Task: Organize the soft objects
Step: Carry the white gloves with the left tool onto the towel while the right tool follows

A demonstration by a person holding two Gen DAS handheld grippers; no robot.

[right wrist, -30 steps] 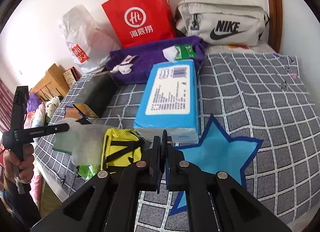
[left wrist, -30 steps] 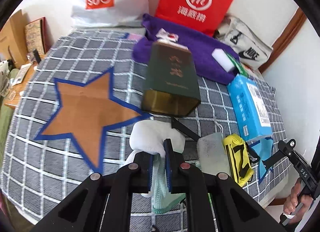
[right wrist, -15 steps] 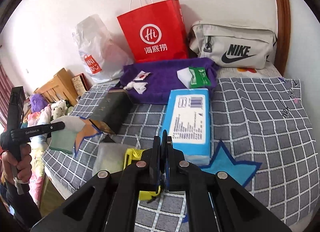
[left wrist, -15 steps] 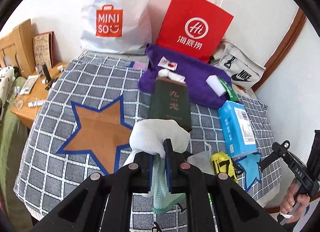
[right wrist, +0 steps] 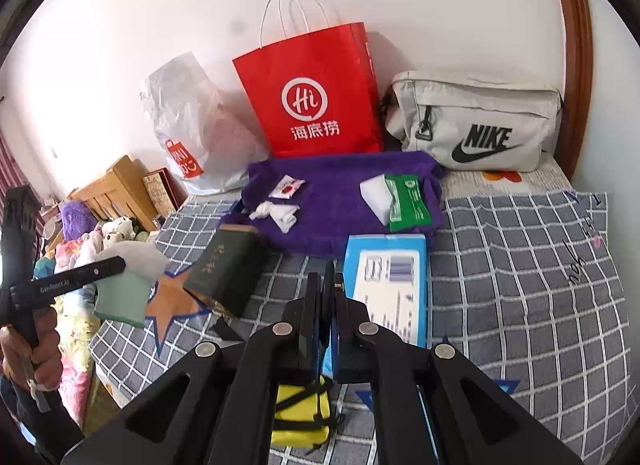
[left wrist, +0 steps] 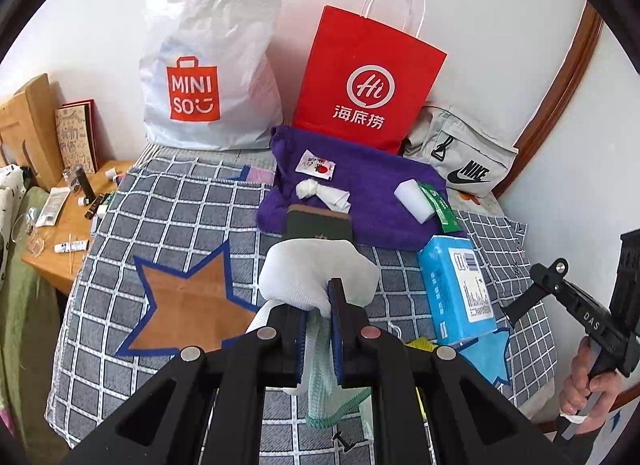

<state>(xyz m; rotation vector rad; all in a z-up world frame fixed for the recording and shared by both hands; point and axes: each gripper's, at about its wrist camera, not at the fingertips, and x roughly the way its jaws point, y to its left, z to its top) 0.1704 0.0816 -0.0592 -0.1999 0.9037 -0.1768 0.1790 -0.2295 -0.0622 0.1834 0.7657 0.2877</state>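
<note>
My left gripper [left wrist: 319, 297] is shut on a white and pale green cloth [left wrist: 316, 277], held high above the checked bed cover [left wrist: 168, 205]; the cloth also shows in the right wrist view [right wrist: 124, 285]. My right gripper [right wrist: 327, 289] is shut and empty, above the blue tissue pack [right wrist: 390, 285] and a yellow pouch [right wrist: 300, 413]. A purple towel [left wrist: 372, 193] at the back carries a small white knotted cloth [left wrist: 324, 193], a white sponge [left wrist: 412, 199] and a green packet [left wrist: 440, 209]. An orange star patch [left wrist: 188, 297] lies left, a blue star patch [right wrist: 500, 389] right.
A dark green box [right wrist: 228, 269] lies between the stars. A red paper bag [left wrist: 368, 85], a white Miniso bag [left wrist: 208, 65] and a grey Nike bag [right wrist: 476, 121] stand against the wall. A wooden bedside table [left wrist: 68, 225] with small items is at left.
Both grippers have risen and pulled back from the bed. The left one carries the cloth up with it. The right one stays shut and empty.
</note>
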